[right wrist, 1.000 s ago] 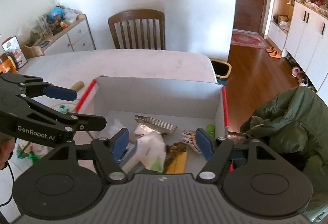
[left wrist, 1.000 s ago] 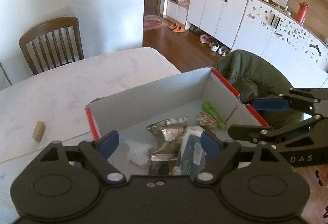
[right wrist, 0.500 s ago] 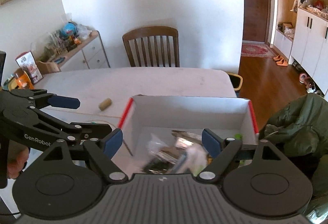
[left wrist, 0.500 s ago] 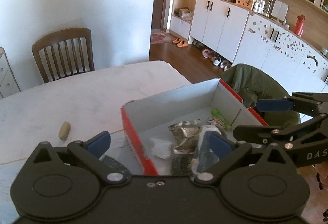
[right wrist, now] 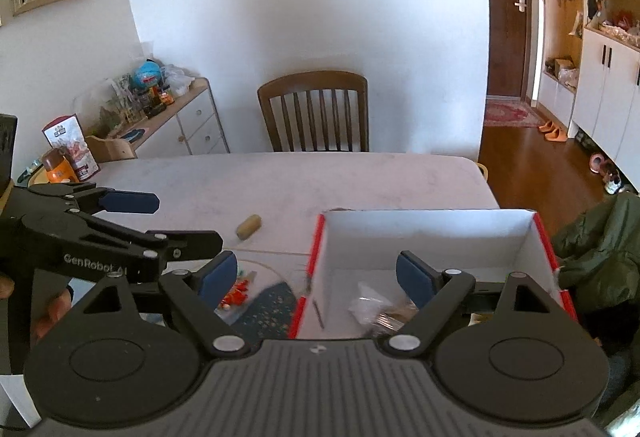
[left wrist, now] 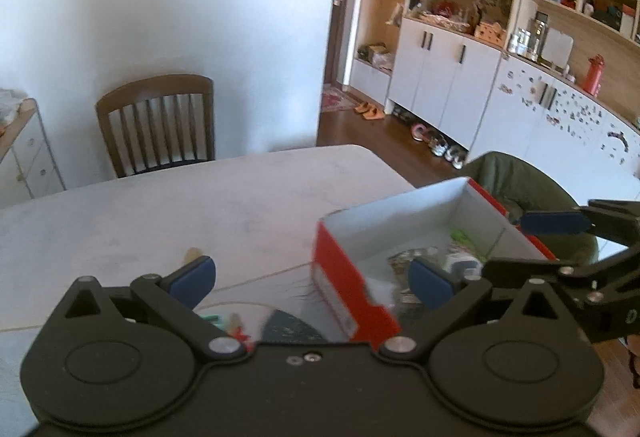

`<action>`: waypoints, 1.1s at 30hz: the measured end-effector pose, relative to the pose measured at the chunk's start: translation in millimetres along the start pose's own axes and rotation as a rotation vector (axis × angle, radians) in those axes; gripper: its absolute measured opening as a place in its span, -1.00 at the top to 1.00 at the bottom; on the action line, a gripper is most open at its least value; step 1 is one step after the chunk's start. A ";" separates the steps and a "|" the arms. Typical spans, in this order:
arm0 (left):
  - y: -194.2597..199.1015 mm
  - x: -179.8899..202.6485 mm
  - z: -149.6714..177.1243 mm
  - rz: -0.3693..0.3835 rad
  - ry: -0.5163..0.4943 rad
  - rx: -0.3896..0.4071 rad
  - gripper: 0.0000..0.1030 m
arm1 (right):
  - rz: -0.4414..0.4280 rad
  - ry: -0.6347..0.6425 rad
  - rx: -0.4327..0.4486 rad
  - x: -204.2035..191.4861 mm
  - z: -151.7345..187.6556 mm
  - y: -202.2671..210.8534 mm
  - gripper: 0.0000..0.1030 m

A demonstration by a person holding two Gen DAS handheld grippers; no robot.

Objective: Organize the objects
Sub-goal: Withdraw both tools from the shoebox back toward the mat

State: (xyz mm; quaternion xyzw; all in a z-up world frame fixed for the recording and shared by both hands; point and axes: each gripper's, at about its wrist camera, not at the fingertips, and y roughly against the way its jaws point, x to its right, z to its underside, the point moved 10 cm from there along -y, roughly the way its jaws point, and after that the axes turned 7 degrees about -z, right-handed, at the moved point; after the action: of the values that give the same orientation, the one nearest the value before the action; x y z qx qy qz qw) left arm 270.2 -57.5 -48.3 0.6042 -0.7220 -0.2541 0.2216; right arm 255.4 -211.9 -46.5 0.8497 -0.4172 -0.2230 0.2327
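Nearest to me, my left gripper (left wrist: 312, 275) hangs with its blue pads spread wide and nothing between them, above the table's near edge and the left end of the red-and-white cardboard box (left wrist: 352, 293). My right gripper (right wrist: 316, 273) is just as wide and empty, straddling that same red wall (right wrist: 310, 269). Below the left pads lie a clear packet with red and green pieces (right wrist: 236, 291) and a dark blue speckled pouch (right wrist: 266, 307), both outside the box near the table's (right wrist: 320, 177) front edge. Inside the box I see crumpled foil and plastic wrappers (right wrist: 372, 311) and something green (left wrist: 460, 236) by the far right corner. Farther out, a cork (right wrist: 249, 226) lies alone mid-table. Beyond the far edge stands a wooden chair (right wrist: 314, 113).
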 end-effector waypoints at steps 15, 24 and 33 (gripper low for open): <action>-22.2 -91.8 -12.3 -0.063 0.050 0.017 -0.99 | 0.006 0.040 -0.045 -63.8 -2.6 -51.3 -0.69; -62.8 -130.6 -12.8 -0.081 0.051 -0.012 -0.99 | -0.004 0.044 -0.131 -88.6 7.4 -110.9 -0.69; -118.6 -154.7 -0.7 -0.078 0.044 -0.092 -0.99 | -0.024 0.057 -0.227 -97.3 30.7 -179.1 -0.69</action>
State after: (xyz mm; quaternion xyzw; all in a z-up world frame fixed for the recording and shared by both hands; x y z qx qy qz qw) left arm 387.4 78.1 -125.0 0.6264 -0.6804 -0.2823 0.2548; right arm 292.4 -41.9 -157.0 0.8288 -0.3724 -0.2472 0.3366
